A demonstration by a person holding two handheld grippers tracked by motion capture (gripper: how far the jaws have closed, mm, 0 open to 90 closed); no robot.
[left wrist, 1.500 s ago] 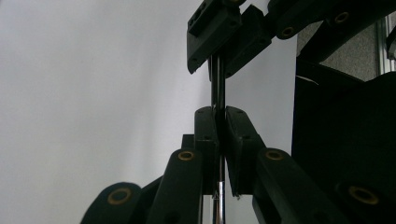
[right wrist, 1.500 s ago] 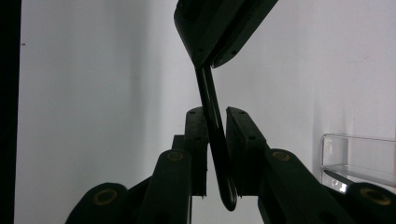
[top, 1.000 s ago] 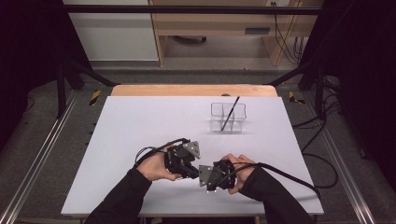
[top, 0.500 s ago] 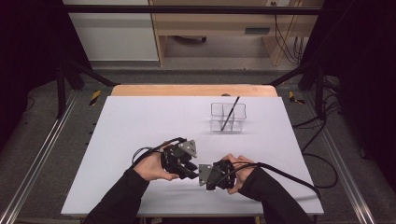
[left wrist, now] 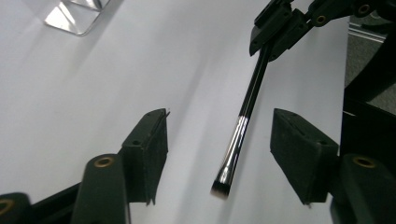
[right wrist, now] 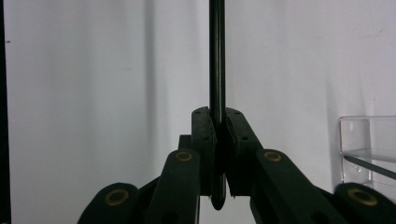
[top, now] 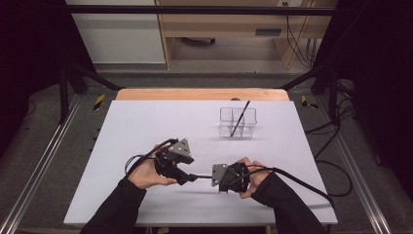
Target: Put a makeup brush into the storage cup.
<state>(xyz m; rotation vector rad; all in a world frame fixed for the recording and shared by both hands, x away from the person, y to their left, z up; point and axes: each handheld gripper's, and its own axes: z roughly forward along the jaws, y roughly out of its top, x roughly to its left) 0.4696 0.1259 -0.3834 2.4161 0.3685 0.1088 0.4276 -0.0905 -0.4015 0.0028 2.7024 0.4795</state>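
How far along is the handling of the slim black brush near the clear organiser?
One dark stick already stands in the clear plastic organiser. The right gripper clamps the slim black makeup brush by its handle; the left gripper has just been opening, its jaws clear of the bristle end. Placing this brush remains.

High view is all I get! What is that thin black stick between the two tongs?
Observer: It is a makeup brush. The left gripper view shows its silver collar and dark bristle tip.
Operator: Are the left tongs squeezing it?
Observer: No. They have just been opening, and the brush sits between the pads without touching either one.
Operator: So who holds it?
Observer: The right tongs. In the right gripper view they are shut tight on the black handle.
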